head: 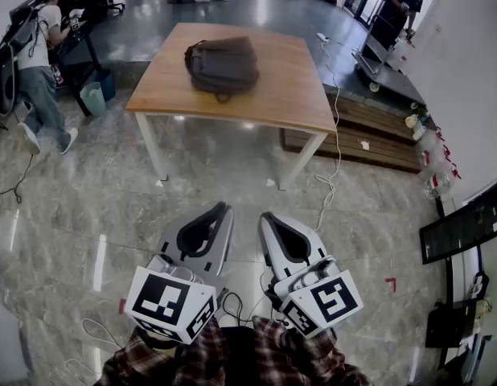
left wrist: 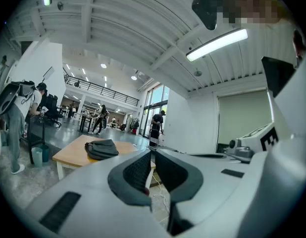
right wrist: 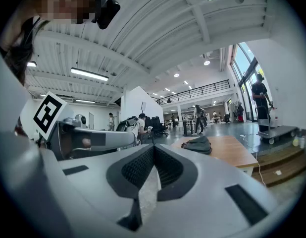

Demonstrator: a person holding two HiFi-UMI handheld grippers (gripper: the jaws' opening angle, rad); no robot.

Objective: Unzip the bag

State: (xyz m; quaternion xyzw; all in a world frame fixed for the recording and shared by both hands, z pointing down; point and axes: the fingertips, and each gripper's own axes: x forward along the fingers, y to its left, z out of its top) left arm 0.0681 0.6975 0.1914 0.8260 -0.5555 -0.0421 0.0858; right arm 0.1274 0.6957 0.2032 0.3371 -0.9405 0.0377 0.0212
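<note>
Holds left gripper [head: 219, 208] and right gripper [head: 269, 215] side by side, low over floor [head: 88, 215], jaws of each pressed together on nothing. Finds bag [head: 222, 65] well ahead, flat on wooden table [head: 297, 95], long axis crosswise, handle loop facing near edge.

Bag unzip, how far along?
Done: nothing visible; the bag lies on the table, too far off to read its zip. In hand: nothing; the left gripper and right gripper are both shut and empty, well short of the table. Remaining: approach, find the zip pull, unzip.
</note>
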